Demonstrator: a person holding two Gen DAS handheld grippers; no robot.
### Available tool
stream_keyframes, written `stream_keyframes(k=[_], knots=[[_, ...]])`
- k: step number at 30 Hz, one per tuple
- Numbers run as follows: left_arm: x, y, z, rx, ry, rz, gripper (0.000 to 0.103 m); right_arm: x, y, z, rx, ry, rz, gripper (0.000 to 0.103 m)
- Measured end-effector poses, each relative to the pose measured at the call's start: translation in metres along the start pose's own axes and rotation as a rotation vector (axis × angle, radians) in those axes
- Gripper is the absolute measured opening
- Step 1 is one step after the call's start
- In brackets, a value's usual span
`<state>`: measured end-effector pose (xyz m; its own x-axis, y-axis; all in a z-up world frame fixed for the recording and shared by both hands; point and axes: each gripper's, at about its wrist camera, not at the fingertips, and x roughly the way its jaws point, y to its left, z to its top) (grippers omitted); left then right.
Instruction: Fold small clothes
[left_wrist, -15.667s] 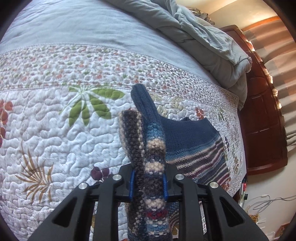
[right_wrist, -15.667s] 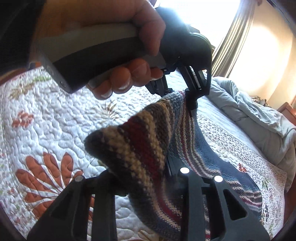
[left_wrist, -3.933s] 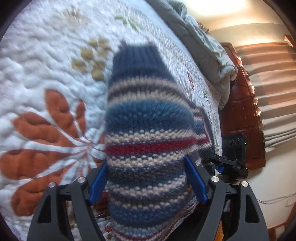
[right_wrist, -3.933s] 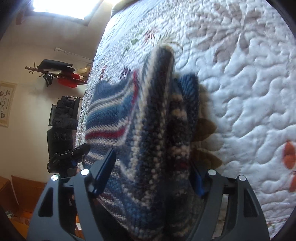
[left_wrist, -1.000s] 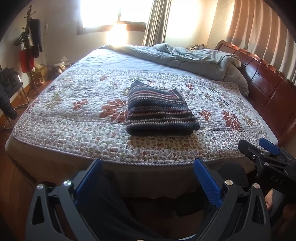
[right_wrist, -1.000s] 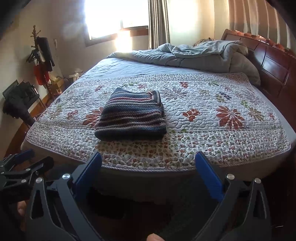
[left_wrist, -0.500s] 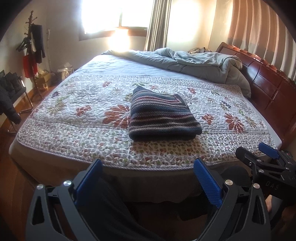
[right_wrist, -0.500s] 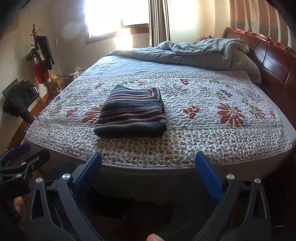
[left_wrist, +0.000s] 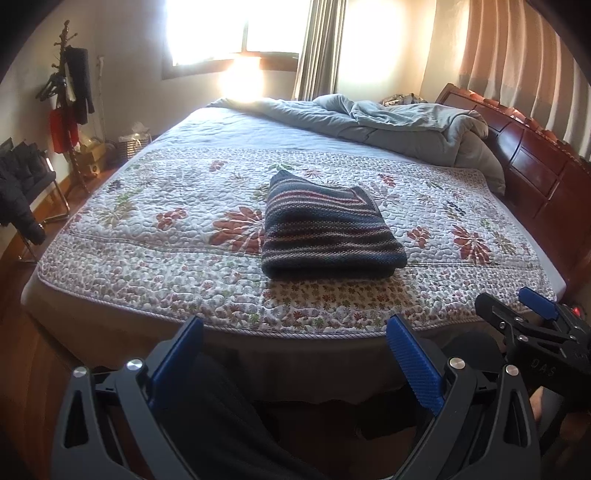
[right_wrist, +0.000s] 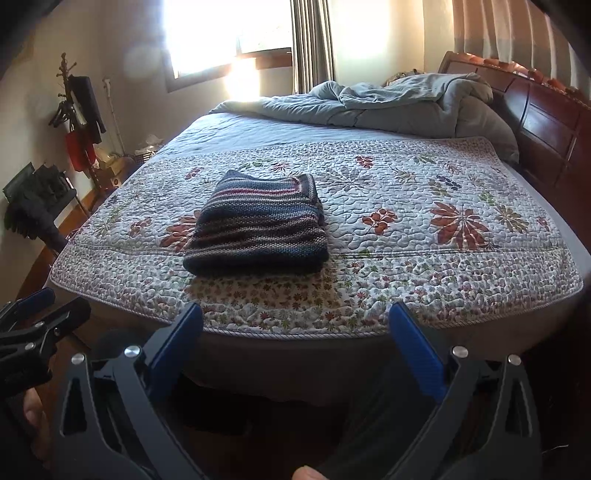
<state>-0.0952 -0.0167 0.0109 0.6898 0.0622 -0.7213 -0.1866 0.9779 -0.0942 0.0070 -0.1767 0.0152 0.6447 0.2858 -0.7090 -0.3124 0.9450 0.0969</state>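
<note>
Both claws (left_wrist: 295, 332) (right_wrist: 295, 321) gape wide, empty.

The folded sweater (left_wrist: 328, 232) lies on the quilt (left_wrist: 177, 236), near its front edge; the duvet (left_wrist: 399, 125) is bunched behind it.

A bright window (left_wrist: 236, 29) glares at upper centre behind the quilted bed (left_wrist: 166, 236), with a dark wooden headboard (left_wrist: 535, 162) at right and a coat rack (left_wrist: 68, 92) at left.

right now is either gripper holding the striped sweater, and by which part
Nothing is held. The left gripper and right gripper are both open and clear of the bed; the folded striped sweater lies on the quilt.
</note>
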Motion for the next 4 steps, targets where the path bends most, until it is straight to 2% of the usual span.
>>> stream_keyframes(k=[4], knots=[[-0.0008,-0.0011,-0.0008,0.006,-0.002,0.007,0.099,0.0008,-0.0030,0.0006,0.005,-0.001,-0.002,0.100]])
